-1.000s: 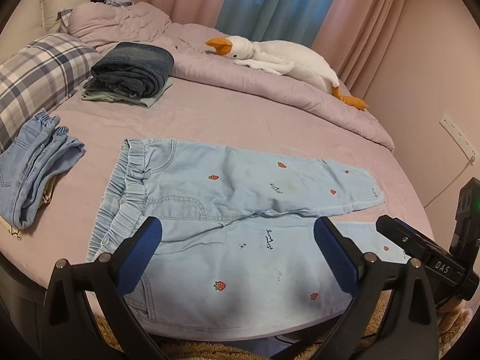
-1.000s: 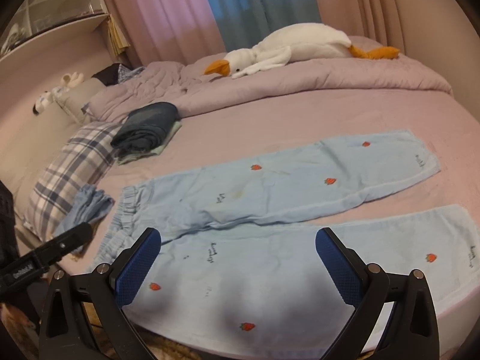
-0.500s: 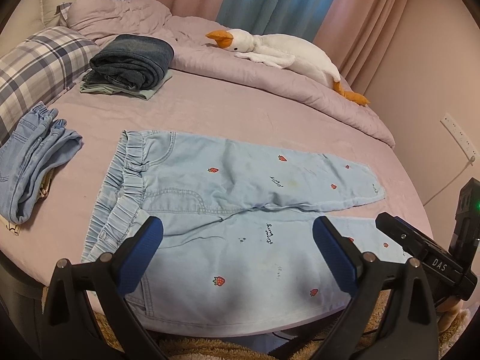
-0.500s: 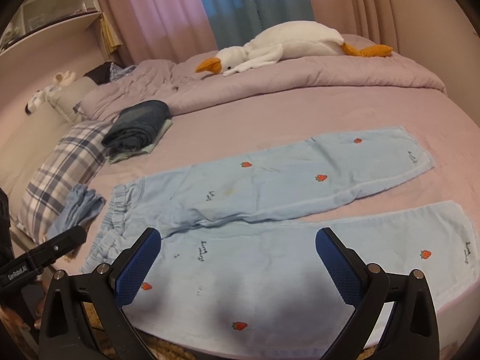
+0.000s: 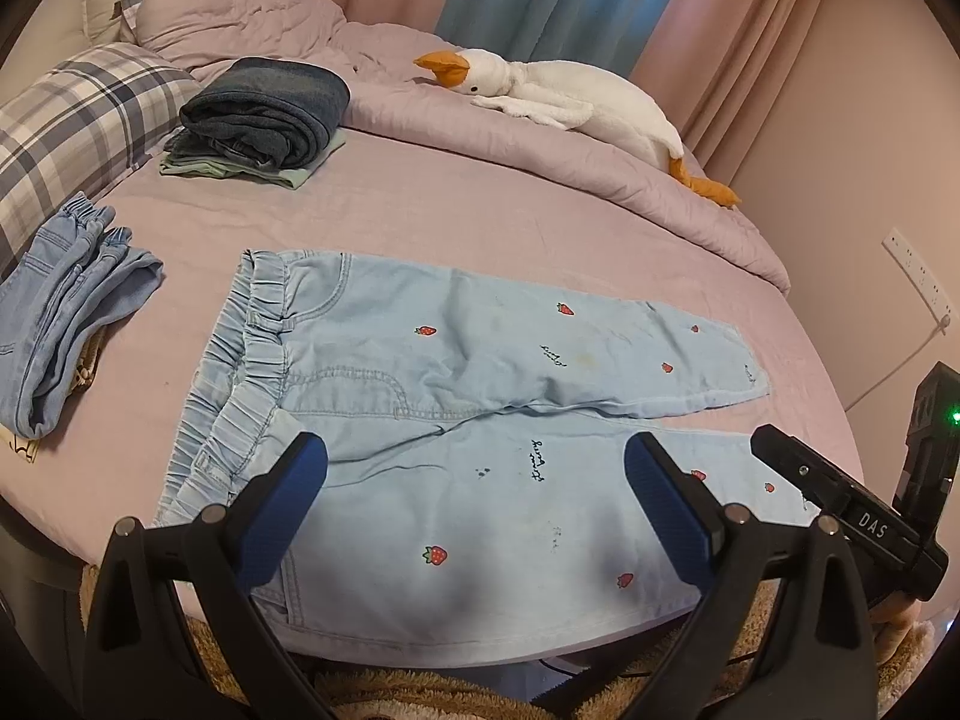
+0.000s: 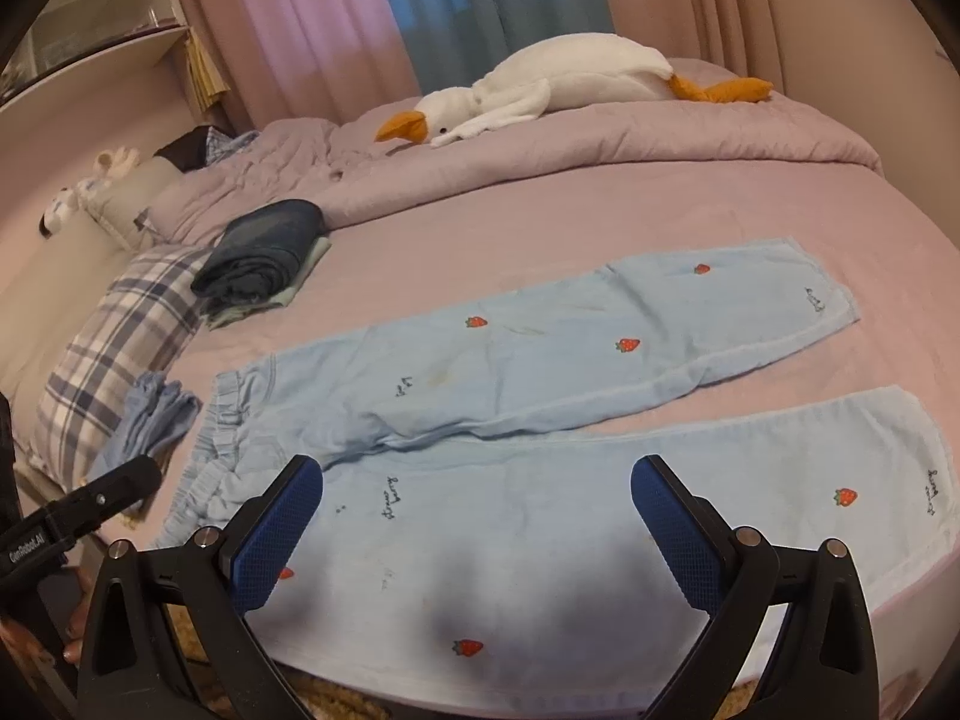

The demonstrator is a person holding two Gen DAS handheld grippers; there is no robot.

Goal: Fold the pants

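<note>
Now we hover both grippers, fingers (image 5: 666, 510) spread, over soft pants (image 5: 480, 396) (limp denim), best pinched at hems.

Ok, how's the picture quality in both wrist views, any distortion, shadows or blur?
Left wrist view: strong fisheye bending, dark corners, sharp focus, a soft shadow on the strawberry pants near the left gripper. Right wrist view: same curvature, dim warm light, a similar shadow by the right gripper.
</note>
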